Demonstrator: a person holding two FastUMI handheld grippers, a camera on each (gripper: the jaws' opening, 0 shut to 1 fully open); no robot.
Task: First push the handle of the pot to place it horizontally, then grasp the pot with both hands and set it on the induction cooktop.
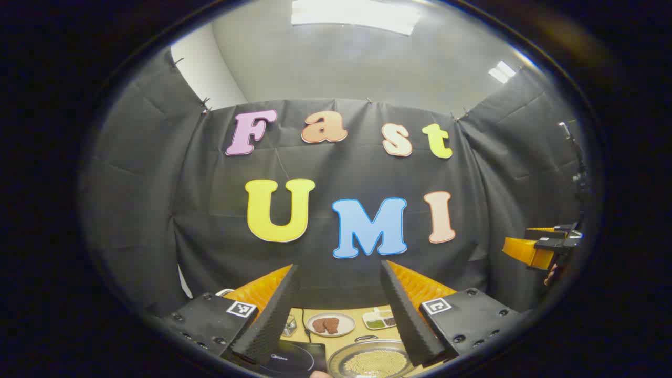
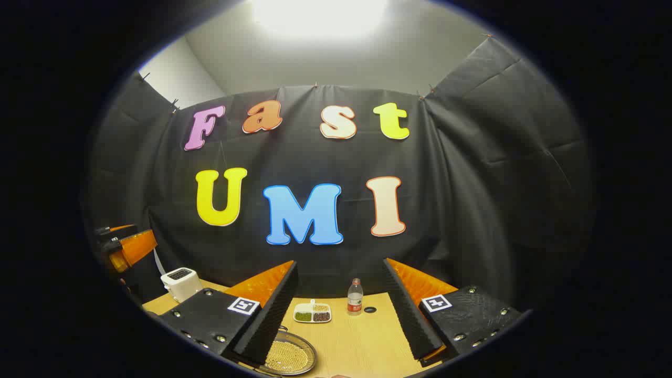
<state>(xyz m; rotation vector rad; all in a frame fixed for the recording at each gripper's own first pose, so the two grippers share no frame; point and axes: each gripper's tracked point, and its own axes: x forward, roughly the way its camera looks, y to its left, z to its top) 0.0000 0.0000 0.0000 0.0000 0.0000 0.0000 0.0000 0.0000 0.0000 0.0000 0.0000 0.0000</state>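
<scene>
Both pairs of fingers are spread wide and hold nothing. From the left gripper view, the left gripper (image 1: 338, 315) is up above the counter (image 1: 349, 341). Below it sits the pot (image 1: 374, 359), full of little yellow beads, just beside the black induction cooktop (image 1: 294, 357). A plate of brown food (image 1: 331, 324) and a divided dish (image 1: 380, 318) lie farther back. From the right gripper view, the right gripper (image 2: 338, 315) is also high, with a bottle (image 2: 355, 297) and a white toaster (image 2: 181, 283) near the wall.
</scene>
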